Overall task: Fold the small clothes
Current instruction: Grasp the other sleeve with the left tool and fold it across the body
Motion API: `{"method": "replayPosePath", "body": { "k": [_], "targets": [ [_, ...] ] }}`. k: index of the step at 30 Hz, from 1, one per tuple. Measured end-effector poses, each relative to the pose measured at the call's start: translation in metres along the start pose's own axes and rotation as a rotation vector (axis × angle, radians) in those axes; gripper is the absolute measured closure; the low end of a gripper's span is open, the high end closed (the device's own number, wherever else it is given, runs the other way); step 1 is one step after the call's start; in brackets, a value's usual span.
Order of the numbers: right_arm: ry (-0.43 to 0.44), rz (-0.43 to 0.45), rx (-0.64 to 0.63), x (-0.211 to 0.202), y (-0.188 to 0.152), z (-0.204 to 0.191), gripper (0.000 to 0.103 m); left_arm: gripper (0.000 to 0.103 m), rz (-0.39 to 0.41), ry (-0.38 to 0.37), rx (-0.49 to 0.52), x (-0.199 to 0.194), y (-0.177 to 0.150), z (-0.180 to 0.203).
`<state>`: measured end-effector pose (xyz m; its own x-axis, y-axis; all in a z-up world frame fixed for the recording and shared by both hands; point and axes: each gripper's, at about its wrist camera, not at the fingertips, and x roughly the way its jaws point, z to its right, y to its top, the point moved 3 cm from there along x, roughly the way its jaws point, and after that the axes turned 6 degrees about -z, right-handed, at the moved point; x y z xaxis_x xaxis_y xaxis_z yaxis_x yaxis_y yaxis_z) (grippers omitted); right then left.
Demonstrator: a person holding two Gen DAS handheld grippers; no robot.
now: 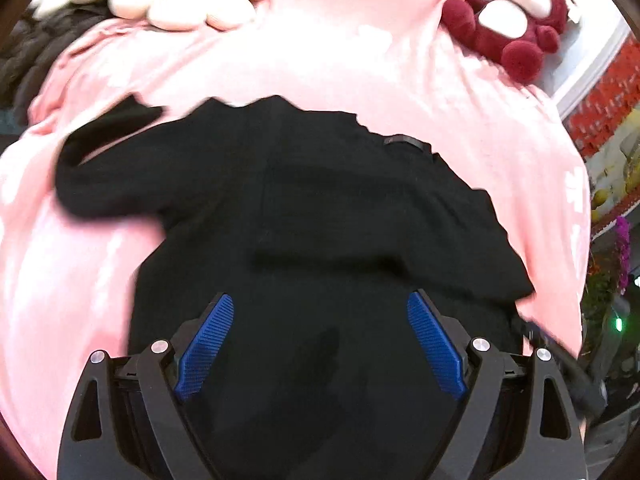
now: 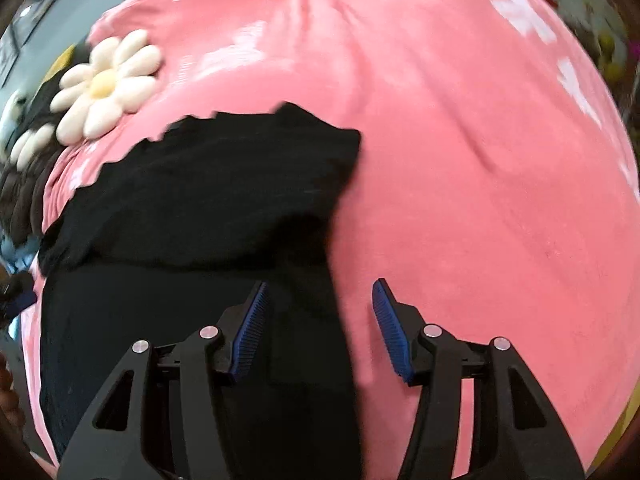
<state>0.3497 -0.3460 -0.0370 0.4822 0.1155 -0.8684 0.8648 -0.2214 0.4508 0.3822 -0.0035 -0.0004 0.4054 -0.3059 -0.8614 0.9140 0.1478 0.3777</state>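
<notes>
The black garment (image 1: 320, 208) is spread, partly folded, on the pink blanket (image 1: 360, 60), both the left gripper (image 1: 320, 344) and the right gripper (image 2: 318, 332) held wide open and empty above it, so the loose fold could be dragged apart if only one layer is caught.

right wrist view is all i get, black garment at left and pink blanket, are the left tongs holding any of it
Observer: No. The left tongs are open above the black garment, nothing between the blue pads.
Operator: what's past the top of my picture, i see a dark red bit
Observer: That's a dark red plush monkey lying on the pink blanket near its far right edge.
Operator: is the other side of the garment flat
Observer: Not fully. A sleeve sticks out to the left onto the blanket, unfolded.
</notes>
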Motion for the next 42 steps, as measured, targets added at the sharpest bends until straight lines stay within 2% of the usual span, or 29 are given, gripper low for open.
{"method": "replayPosePath", "body": {
  "k": [1, 2, 3, 4, 5, 6, 7, 10, 11, 13, 14, 16, 17, 18, 20, 22, 25, 29, 32, 34, 35, 37, 38, 39, 40, 42],
  "targets": [
    [0.028, -0.013, 0.013, 0.007, 0.002, 0.001, 0.050, 0.019, -0.011, 0.024, -0.012, 0.012, 0.008, 0.000],
    [0.057, -0.023, 0.019, 0.015, 0.006, -0.001, 0.051, 0.037, -0.025, 0.045, -0.028, 0.027, 0.017, 0.000],
    [0.060, -0.009, 0.010, 0.015, 0.007, -0.003, 0.055, 0.050, -0.033, 0.067, -0.037, 0.036, 0.020, -0.003],
    [0.082, 0.000, -0.009, 0.015, 0.014, -0.005, 0.074, 0.052, -0.002, 0.106, -0.034, 0.039, 0.027, -0.003],
    [0.095, -0.002, -0.005, 0.015, 0.020, -0.005, 0.097, 0.069, 0.033, 0.121, -0.013, 0.037, 0.033, 0.000],
    [0.096, 0.020, 0.015, 0.010, 0.027, -0.002, 0.097, 0.087, 0.032, 0.117, 0.002, 0.038, 0.038, 0.001],
    [0.093, 0.041, 0.028, 0.003, 0.029, 0.004, 0.097, 0.090, 0.028, 0.107, 0.007, 0.038, 0.042, 0.003],
    [0.069, -0.009, 0.059, 0.023, 0.020, 0.022, 0.094, 0.090, 0.005, 0.145, -0.008, 0.047, 0.047, -0.009],
    [0.081, 0.018, 0.065, 0.023, 0.013, 0.025, 0.095, 0.085, 0.013, 0.146, -0.005, 0.048, 0.045, -0.012],
    [0.059, 0.027, 0.045, 0.015, 0.014, 0.019, 0.093, 0.085, 0.028, 0.135, 0.009, 0.044, 0.043, -0.013],
    [0.065, 0.029, 0.056, 0.011, 0.013, 0.018, 0.089, 0.084, 0.028, 0.119, 0.002, 0.041, 0.043, -0.014],
    [0.065, 0.048, 0.077, -0.006, 0.007, 0.019, 0.087, 0.080, 0.052, 0.037, -0.043, 0.024, 0.035, -0.022],
    [0.052, 0.057, 0.067, -0.013, 0.004, 0.018, 0.087, 0.067, 0.066, 0.005, -0.062, 0.015, 0.030, -0.029],
    [0.048, 0.066, 0.049, -0.022, 0.000, 0.015, 0.087, 0.047, 0.087, -0.023, -0.099, 0.002, 0.025, -0.041],
    [0.055, 0.070, 0.008, -0.041, -0.015, 0.007, 0.087, 0.040, 0.147, -0.026, -0.180, -0.022, 0.019, -0.075],
    [0.051, 0.065, -0.021, -0.052, -0.031, 0.004, 0.085, 0.039, 0.169, -0.017, -0.242, -0.037, 0.018, -0.108],
    [0.022, 0.060, -0.076, -0.065, -0.071, -0.009, 0.066, 0.039, 0.176, 0.078, -0.398, -0.047, 0.029, -0.177],
    [0.084, 0.005, -0.089, -0.063, -0.110, -0.036, 0.065, 0.039, 0.191, 0.143, -0.600, -0.055, 0.047, -0.260],
    [0.104, -0.031, -0.109, -0.057, -0.128, -0.061, 0.064, 0.039, 0.168, 0.125, -0.702, -0.047, 0.055, -0.300],
    [0.107, -0.044, -0.115, -0.053, -0.135, -0.072, 0.059, 0.039, 0.145, 0.109, -0.702, -0.035, 0.063, -0.306],
    [0.113, -0.050, -0.116, -0.053, -0.138, -0.079, 0.053, 0.039, 0.129, 0.102, -0.694, -0.029, 0.066, -0.306],
    [0.114, -0.047, -0.115, -0.054, -0.139, -0.085, 0.050, 0.043, 0.110, 0.074, -0.665, -0.017, 0.074, -0.304],
    [0.124, -0.053, -0.110, -0.055, -0.140, -0.088, 0.050, 0.058, 0.101, 0.052, -0.647, -0.011, 0.077, -0.301],
    [0.125, -0.054, -0.107, -0.056, -0.140, -0.090, 0.050, 0.087, 0.094, 0.016, -0.632, -0.007, 0.078, -0.300],
    [0.123, -0.049, -0.107, -0.057, -0.139, -0.092, 0.050, 0.099, 0.089, -0.039, -0.617, -0.003, 0.080, -0.298],
    [0.114, -0.045, -0.113, -0.058, -0.139, -0.093, 0.050, 0.098, 0.119, -0.045, -0.601, -0.008, 0.081, -0.294]
  ]
}}
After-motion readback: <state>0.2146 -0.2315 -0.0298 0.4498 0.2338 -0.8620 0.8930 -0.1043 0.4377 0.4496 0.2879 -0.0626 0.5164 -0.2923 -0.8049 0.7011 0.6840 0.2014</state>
